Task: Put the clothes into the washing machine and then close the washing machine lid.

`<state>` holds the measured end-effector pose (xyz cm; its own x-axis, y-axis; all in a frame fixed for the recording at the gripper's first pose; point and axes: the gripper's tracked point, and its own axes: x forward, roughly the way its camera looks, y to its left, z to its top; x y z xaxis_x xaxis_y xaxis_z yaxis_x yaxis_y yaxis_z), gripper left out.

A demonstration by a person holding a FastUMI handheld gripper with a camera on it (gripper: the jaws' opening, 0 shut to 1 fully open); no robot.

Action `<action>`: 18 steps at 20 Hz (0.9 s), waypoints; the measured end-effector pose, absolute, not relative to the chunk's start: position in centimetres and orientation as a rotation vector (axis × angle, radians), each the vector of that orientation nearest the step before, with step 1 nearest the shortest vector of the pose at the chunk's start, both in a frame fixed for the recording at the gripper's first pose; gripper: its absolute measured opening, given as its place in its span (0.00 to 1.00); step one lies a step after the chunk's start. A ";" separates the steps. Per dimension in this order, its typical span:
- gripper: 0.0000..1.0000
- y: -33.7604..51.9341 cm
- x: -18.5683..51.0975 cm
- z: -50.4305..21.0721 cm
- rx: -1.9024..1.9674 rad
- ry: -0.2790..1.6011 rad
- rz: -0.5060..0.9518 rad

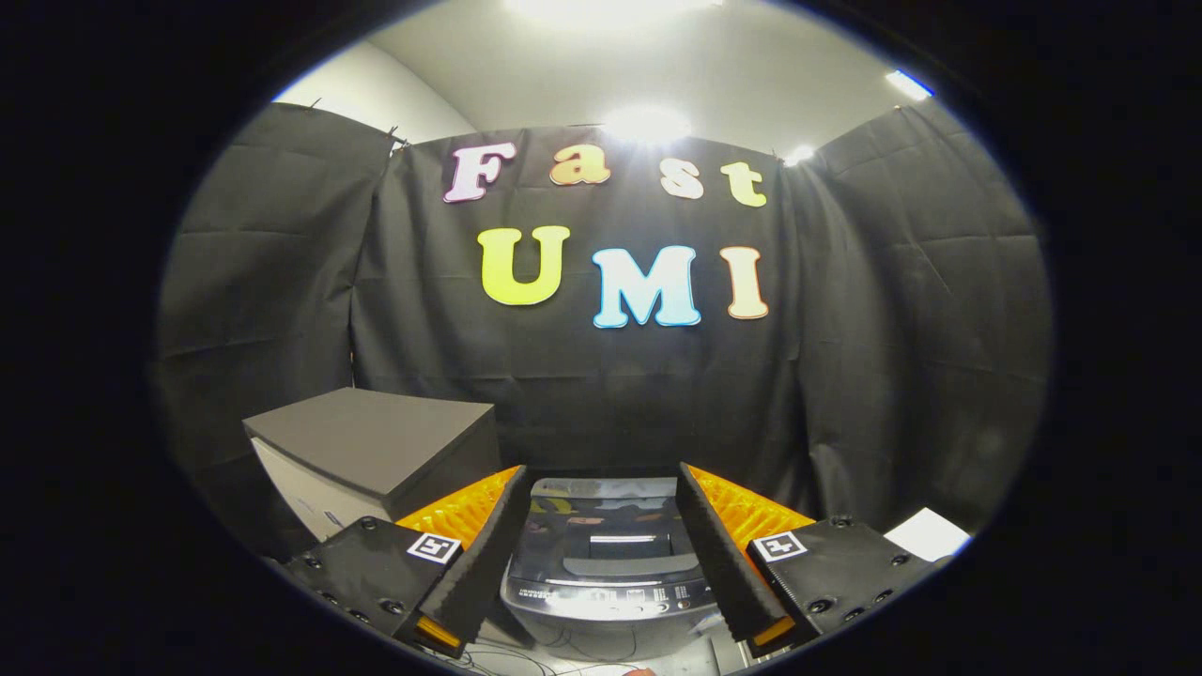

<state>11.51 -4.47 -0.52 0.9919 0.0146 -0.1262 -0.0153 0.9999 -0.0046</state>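
- Fingers [601, 554] spread wide, holding nothing.
- Washing machine [606, 601] sits between them, glossy lid [601, 535] lying down flat.
- Dark box [376, 451] beside it; stay centred, approach gently.

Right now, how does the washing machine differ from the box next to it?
The washing machine sits between the open fingers of the gripper, while the box stands outside them, beside the left finger. The washing machine has a glossy, reflective lid, which looks closed; the box has a flat matte dark top. The box stands taller than the washing machine. Both rest in front of the black cloth wall.
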 end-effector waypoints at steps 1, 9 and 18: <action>0.97 -4.1 10.5 -0.3 -0.009 0.121 0.018; 0.98 -4.1 5.2 0.5 -0.031 0.098 0.006; 0.98 -4.9 2.7 0.7 -0.008 0.082 -0.001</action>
<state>2.73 -4.93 0.66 0.9967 -0.0016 -0.0816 0.0010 1.0000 -0.0078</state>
